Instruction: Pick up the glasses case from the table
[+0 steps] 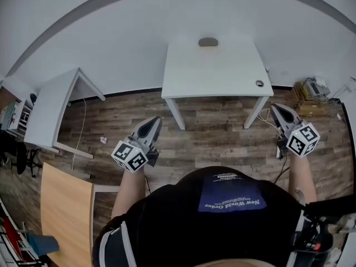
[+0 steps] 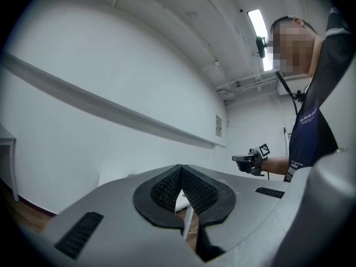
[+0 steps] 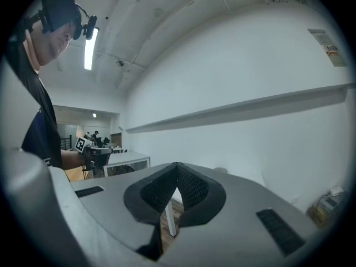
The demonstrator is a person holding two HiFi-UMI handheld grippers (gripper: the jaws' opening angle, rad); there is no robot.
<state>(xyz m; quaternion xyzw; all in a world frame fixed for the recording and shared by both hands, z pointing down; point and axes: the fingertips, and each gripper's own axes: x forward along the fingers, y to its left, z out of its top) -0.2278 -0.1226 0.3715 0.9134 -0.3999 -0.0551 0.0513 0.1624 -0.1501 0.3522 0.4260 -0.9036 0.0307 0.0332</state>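
Observation:
The glasses case (image 1: 208, 41), a small grey oval, lies near the far edge of a white table (image 1: 222, 71) that stands against the wall. Both grippers are held above the wooden floor, short of the table and well apart from the case. My left gripper (image 1: 156, 119) is off the table's near left corner, and its jaws meet at the tip with nothing between them (image 2: 179, 168). My right gripper (image 1: 276, 108) is off the near right corner, also shut and empty (image 3: 177, 164). In the right gripper view the case (image 3: 221, 170) just shows above the jaws.
A small round object (image 1: 260, 83) sits at the table's near right corner. Another white table (image 1: 53, 107) stands at the left and a wooden desk (image 1: 67, 204) at the lower left. Cardboard boxes (image 1: 311, 90) are by the right wall. Crumpled paper (image 1: 103, 140) lies on the floor.

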